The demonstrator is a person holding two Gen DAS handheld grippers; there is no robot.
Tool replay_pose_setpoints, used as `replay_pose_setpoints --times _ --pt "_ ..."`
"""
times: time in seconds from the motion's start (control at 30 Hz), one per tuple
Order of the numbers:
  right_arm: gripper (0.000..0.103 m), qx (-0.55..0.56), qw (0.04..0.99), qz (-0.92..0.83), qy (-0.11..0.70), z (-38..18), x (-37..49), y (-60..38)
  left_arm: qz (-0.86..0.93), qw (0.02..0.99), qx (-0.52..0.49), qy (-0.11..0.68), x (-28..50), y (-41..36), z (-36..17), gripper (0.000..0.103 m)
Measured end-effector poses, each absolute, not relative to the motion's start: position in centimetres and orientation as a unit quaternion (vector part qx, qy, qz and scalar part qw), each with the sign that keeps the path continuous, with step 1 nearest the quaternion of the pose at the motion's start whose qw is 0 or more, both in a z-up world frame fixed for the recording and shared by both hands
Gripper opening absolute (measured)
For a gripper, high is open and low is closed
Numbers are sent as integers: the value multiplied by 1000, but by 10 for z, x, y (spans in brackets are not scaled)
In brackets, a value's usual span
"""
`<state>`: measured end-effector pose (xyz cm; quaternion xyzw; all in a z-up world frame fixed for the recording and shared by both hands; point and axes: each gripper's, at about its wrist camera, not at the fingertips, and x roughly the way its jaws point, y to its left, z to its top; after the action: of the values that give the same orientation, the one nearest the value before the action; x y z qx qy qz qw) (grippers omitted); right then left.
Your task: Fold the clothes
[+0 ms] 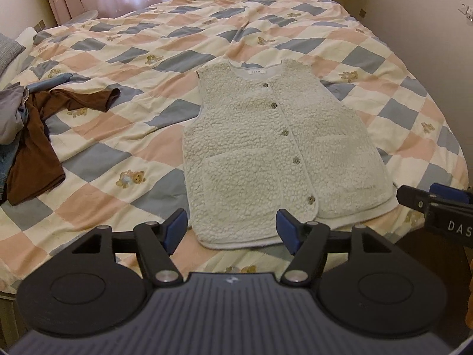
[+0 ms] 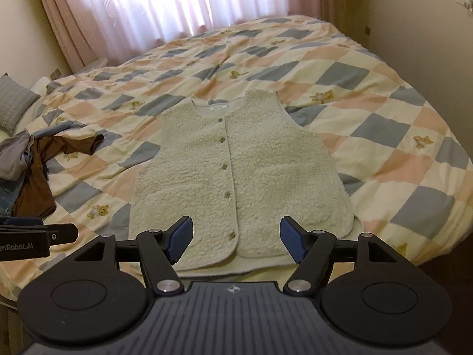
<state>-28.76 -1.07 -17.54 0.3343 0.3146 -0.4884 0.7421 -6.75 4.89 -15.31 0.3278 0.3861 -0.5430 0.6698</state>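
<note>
Both tools, left tool [image 1: 232, 230] and right tool [image 2: 236, 238], spread wide, empty, near the vest [image 1: 275, 153] hem; thick fleece may slip, bunching the fold.

Right gripper [image 2: 236, 239] hovers with its jaws spread wide, blue pads [image 2: 181, 238] framing the near hem of the cream fleece vest [image 2: 236, 174], nothing between them. The vest lies flat and buttoned on the checked quilt [image 2: 369, 112], collar pointing away toward the pink curtains [image 2: 165, 3]. Left of the vest sits a heap of clothes [image 2: 26, 165], a brown garment on top, well apart from it. The left gripper [image 2: 38, 236] pokes in near the vest's lower left corner; its opening can't be judged here. A grey pillow [image 2: 14, 103] lies beyond the heap.
</note>
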Motion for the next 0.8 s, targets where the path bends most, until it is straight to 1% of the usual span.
replay_pose_setpoints --times 0.27,0.43,0.63,0.8 --pt "68 342 715 -514 327 -180 -292 29 -560 647 337 392 -72 82 -163 65" --pt "70 341 704 -526 333 -181 -297 45 -570 632 344 396 -80 92 -169 65" --pt "71 342 700 -529 335 -182 -304 48 -572 631 345 395 -87 92 -169 67" --pt "72 340 707 -522 335 -183 -309 29 -562 640 342 396 -93 78 -170 68"
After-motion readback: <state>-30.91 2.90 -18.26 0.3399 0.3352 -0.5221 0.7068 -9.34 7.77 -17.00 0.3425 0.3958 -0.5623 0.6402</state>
